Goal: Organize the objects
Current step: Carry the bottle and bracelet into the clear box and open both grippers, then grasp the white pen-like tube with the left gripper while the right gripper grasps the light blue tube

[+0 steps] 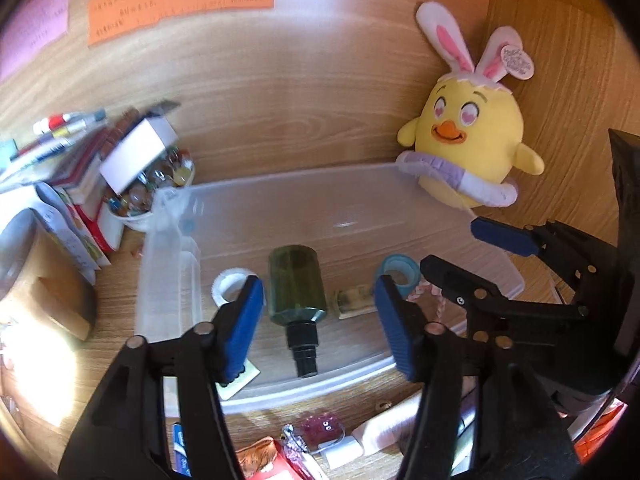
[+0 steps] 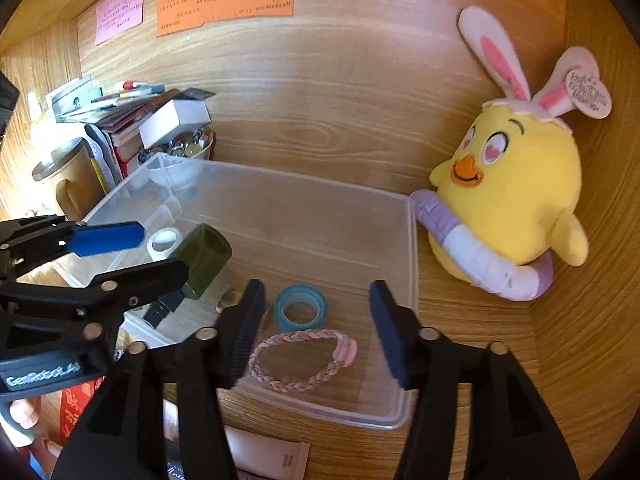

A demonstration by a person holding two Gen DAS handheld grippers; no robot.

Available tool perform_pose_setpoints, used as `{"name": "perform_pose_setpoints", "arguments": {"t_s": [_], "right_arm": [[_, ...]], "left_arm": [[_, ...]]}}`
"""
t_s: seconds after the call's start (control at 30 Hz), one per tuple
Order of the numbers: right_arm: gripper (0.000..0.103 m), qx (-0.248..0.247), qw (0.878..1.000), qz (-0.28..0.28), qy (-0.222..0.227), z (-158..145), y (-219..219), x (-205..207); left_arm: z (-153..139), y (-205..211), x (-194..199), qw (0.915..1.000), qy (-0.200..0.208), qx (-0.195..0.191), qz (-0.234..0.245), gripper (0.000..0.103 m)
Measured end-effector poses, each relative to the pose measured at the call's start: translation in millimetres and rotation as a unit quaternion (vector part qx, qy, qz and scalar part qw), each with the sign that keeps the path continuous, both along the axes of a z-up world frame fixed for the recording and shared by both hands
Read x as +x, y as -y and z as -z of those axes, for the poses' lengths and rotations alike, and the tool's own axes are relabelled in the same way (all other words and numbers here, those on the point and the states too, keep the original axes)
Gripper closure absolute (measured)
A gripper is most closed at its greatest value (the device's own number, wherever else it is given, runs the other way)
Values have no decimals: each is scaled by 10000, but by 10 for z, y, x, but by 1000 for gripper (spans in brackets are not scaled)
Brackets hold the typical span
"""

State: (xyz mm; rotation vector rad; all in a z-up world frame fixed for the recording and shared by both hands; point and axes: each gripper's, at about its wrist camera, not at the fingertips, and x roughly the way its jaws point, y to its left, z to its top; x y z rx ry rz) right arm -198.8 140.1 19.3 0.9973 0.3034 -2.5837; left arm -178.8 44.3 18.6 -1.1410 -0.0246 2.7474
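On the wooden desk (image 2: 480, 360), against a wood-grain back panel w/ orange, green & pink paper notes (image 2: 224, 0), sits a clear plastic bin (image 2: 412, 248); yellow chick plush (image 2: 516, 200) w/ bunny ears leans just beside its right wall; stacked books & a bowl of marbles (image 1: 152, 188) at left. Inside the bin: green spray bottle (image 1: 296, 284) lying flat, white tape roll (image 1: 228, 284), blue tape roll (image 2: 300, 308), braided pink bracelet (image 2: 300, 360). Left gripper (image 1: 320, 312) hovers over the bottle, jaws apart, holding nothing; right gripper (image 2: 316, 328) hangs above bracelet & blue tape, jaws apart, empty.
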Motion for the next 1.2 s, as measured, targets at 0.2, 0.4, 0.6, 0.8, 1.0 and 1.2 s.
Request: {"name": "perform_pose_setpoints", "arguments": {"t_s": [0.2,0.4,0.6,0.8,1.0,1.2], "right_arm": [[39,12,9999,94,-134,-110,-44,143],[26,-16,9994,175,-312,-195,-123,363],[22,-237,9990,216,-317,-249,-240,580],[22,-234,9992,250,-225,-152,-297,843],[22,-49,9991,409,48,86,-376,1059],[22,-124,9980,475,387,296,-390,1276]], "left_arm": [[-161,-32,200,9995,-296,-108,32,21],[-261,15,381,9989,-456,-42,17,9],[-293,124,588,9988,-485,49,-38,6],[-129,220,847,9996,-262,87,-76,5],[144,265,1070,9998,131,111,-99,5],[335,295,1334,9994,269,157,-138,5]]}}
